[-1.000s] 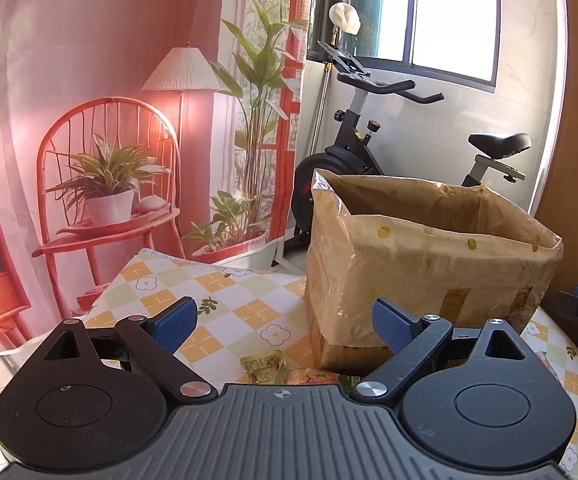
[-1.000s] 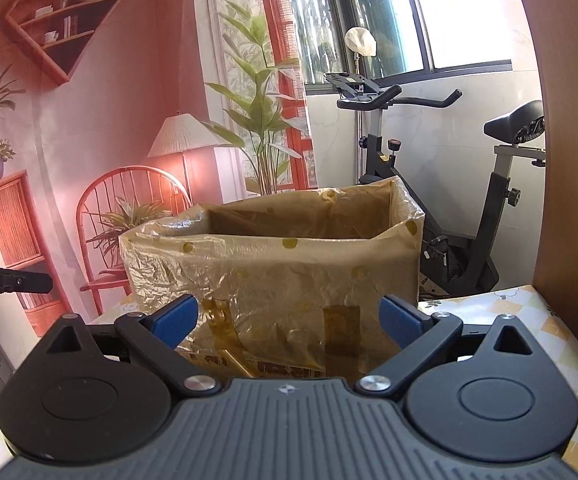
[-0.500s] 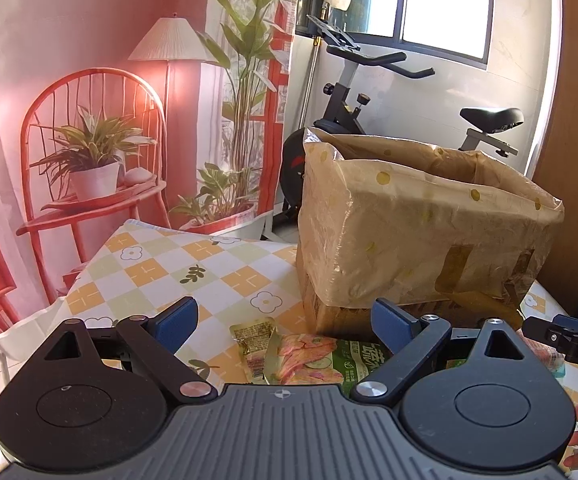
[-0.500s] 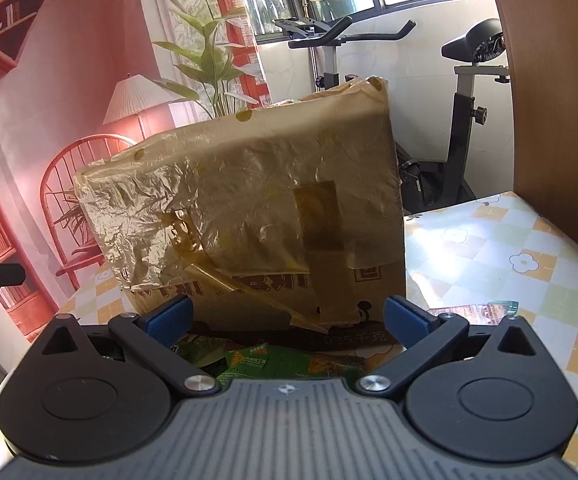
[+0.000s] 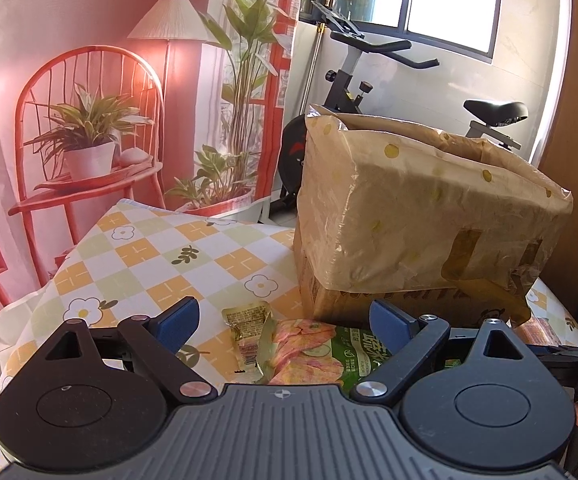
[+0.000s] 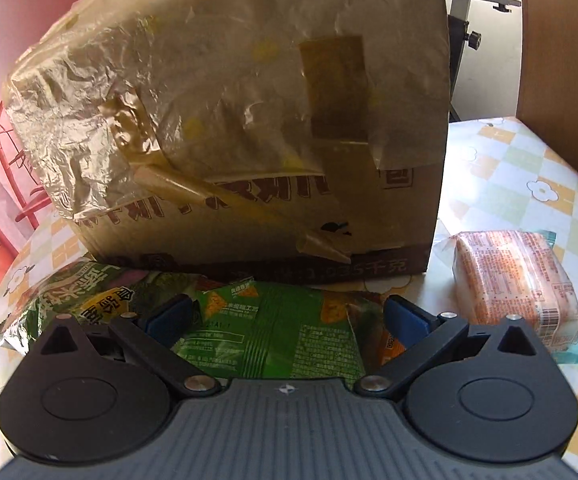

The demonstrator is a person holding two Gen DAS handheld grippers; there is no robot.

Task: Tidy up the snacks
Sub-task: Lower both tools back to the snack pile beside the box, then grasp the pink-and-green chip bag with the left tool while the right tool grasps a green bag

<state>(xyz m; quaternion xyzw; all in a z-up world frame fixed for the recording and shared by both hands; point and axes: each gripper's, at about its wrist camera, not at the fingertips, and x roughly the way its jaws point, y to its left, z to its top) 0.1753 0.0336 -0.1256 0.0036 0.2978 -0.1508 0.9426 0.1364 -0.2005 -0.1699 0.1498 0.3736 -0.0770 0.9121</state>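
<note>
A cardboard box lined with a tan plastic bag [image 5: 421,216] stands on the checkered table; it fills the right wrist view [image 6: 249,128]. My left gripper [image 5: 285,318] is open above a green and pink snack bag [image 5: 321,350] and a small yellow sachet [image 5: 245,328] lying before the box. My right gripper [image 6: 287,314] is open, low over a green snack bag [image 6: 273,332] at the box's foot. Another green bag [image 6: 85,296] lies to its left and an orange-printed packet [image 6: 517,284] to its right.
The checkered tablecloth [image 5: 161,264] stretches left of the box to its far edge. An exercise bike [image 5: 353,68] stands behind the table by the window. A wooden panel [image 6: 569,52] rises at the right. The other gripper [image 5: 569,364] shows at the right edge of the left wrist view.
Both grippers have tilted down and lowered toward the table. The right one has come close to the box front, bringing the snack bags into view. Both stay open.
</note>
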